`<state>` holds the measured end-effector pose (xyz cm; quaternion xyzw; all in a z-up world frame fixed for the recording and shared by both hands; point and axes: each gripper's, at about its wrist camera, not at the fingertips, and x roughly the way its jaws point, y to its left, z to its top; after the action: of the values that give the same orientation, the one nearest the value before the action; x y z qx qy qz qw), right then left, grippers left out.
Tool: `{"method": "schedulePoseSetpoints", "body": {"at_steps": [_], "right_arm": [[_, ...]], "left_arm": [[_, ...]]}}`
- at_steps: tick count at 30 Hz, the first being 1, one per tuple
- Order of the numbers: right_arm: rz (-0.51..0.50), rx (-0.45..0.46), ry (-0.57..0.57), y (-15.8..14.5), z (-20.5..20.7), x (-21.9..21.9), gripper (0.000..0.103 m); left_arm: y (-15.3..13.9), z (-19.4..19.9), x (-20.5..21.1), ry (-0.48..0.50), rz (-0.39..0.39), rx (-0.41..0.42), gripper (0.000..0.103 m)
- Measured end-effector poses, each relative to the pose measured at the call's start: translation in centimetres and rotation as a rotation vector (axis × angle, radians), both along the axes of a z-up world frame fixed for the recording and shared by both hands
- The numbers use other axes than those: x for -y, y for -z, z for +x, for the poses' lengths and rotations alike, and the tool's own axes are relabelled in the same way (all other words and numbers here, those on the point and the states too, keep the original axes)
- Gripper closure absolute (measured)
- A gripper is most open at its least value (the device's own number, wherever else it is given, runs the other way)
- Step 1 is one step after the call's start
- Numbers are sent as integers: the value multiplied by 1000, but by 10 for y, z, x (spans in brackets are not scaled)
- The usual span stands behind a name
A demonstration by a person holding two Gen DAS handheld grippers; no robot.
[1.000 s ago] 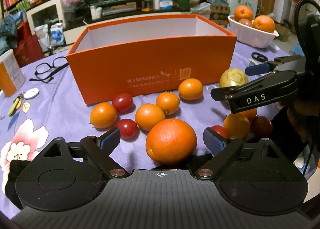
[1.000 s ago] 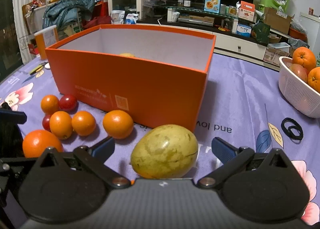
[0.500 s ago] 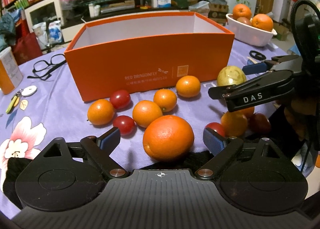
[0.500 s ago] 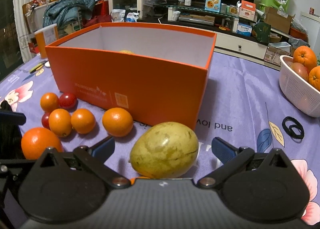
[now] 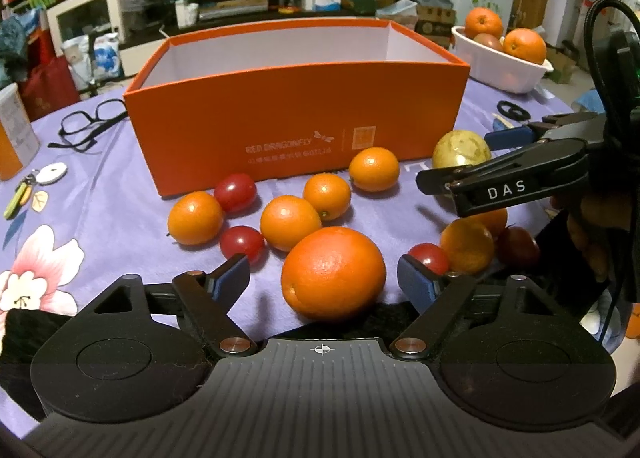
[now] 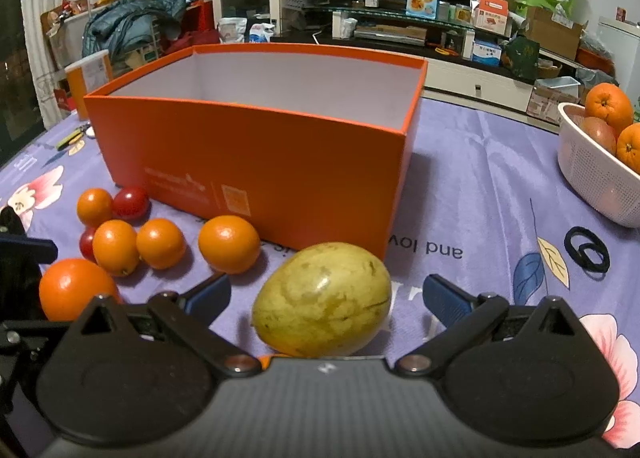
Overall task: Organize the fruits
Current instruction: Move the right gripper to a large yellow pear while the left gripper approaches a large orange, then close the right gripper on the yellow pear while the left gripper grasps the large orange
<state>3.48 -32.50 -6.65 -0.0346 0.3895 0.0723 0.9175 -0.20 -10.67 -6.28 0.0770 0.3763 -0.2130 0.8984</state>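
A large orange lies on the purple cloth between the open fingers of my left gripper, untouched. A yellow-green fruit lies between the open fingers of my right gripper; it also shows in the left wrist view. The right gripper shows in the left wrist view too. Several small oranges and red tomatoes lie in front of the open orange box, which also shows in the right wrist view.
A white basket with oranges stands at the right. Glasses, keys and an orange container lie at the left. Black hair ties lie right of the box. More fruit sits under the right gripper.
Both grippers have lowered a little toward their fruit; the box rim now hides the yellow item inside it from the right wrist view. Nothing has been gripped.
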Motion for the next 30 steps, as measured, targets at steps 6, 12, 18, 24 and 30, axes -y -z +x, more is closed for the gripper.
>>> {"method": "schedulePoseSetpoints", "body": {"at_steps": [6, 12, 18, 24, 30], "right_arm": [[13, -7, -7, -1, 0, 1, 2], [18, -9, -2, 0, 0, 4, 3], [24, -19, -7, 0, 1, 2, 26], [43, -53, 0, 5, 2, 5, 31], [39, -54, -1, 5, 2, 7, 30]], "left_arm": [[4, -1, 5, 15, 19, -7, 43], [7, 1, 6, 11, 19, -15, 48], [7, 3, 6, 11, 5, -26, 51], [8, 3, 8, 10, 8, -29, 52], [9, 4, 10, 19, 12, -28, 61]]}}
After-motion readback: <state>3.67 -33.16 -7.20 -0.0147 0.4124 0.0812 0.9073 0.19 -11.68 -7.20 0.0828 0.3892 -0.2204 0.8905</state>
